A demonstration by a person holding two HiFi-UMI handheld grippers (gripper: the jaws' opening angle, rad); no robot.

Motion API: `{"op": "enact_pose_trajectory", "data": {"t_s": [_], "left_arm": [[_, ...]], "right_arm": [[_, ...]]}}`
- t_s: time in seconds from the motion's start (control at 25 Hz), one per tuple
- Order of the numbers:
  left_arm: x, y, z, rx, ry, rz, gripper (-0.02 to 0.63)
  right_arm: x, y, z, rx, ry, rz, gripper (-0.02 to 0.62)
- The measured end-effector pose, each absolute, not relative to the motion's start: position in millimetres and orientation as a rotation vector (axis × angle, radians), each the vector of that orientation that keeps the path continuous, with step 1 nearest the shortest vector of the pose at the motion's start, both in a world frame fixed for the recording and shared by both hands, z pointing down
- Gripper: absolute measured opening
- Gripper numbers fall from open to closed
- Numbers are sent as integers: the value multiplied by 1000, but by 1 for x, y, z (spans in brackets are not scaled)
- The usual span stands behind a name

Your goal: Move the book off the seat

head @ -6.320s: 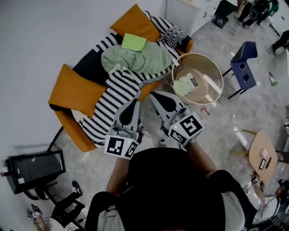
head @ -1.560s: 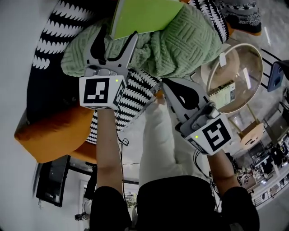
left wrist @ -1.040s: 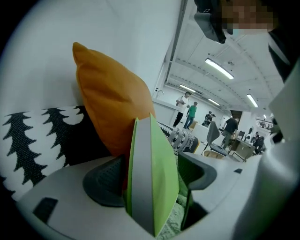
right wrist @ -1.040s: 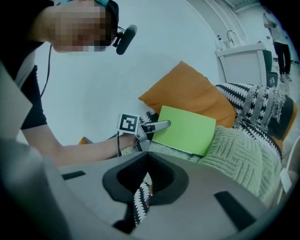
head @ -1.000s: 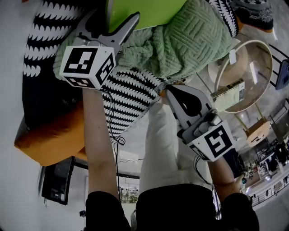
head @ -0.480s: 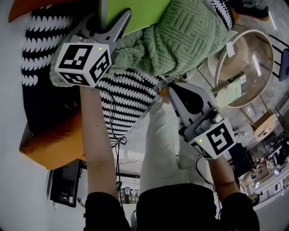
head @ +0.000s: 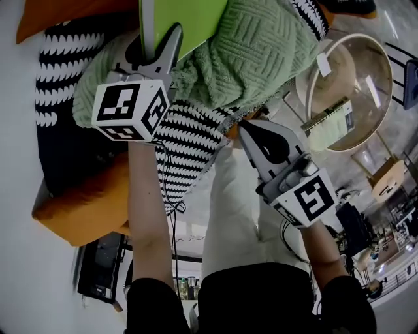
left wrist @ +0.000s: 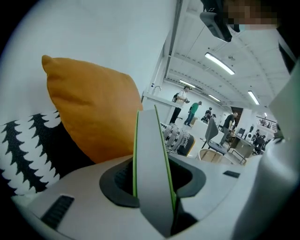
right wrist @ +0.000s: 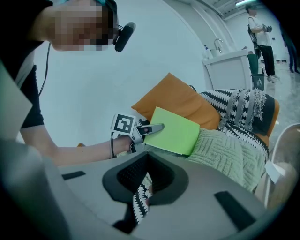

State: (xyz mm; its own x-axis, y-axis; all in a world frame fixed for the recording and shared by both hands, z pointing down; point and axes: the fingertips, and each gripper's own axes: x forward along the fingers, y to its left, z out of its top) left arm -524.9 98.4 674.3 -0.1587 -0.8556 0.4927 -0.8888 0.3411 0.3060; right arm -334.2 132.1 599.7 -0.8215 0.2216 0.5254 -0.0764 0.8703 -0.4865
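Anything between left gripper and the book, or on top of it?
Nothing visible. The left gripper already has the book by its edge, between jaws that have just been closing onto it. Nothing lies on the book; the green knit throw is under it.

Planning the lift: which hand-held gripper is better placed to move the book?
Left. The left hand-held gripper has just been closing its jaws on the green book; the right hand-held gripper sits short of it.

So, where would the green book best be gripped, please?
Its thin near edge, from the person's side: the green book rests on the knit blanket with that edge free. The left gripper has just been closing its jaws on it there.
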Motion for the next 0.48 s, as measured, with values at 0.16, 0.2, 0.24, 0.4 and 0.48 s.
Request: {"op": "enact_pose_trajectory", "data": {"t_s": [0.16, 0.2, 0.24, 0.4, 0.48], "left_arm": [[-516, 109, 664, 1505, -2042, 71, 150], [-515, 109, 659, 1502, -2049, 67, 150], [-513, 108, 654, 1500, -2057, 59, 150], [-510, 109, 632, 1479, -2073, -27, 150], [-509, 115, 619, 1469, -2084, -70, 150]], "right_arm": [[-322, 135, 595, -98, -2461, 648, 15], [-318, 132, 593, -95, -2463, 642, 15], [-314, 129, 591, -91, -2465, 636, 15], [-302, 115, 582, -65, -2479, 630, 15], [-301, 113, 575, -53, -2493, 631, 15]]}}
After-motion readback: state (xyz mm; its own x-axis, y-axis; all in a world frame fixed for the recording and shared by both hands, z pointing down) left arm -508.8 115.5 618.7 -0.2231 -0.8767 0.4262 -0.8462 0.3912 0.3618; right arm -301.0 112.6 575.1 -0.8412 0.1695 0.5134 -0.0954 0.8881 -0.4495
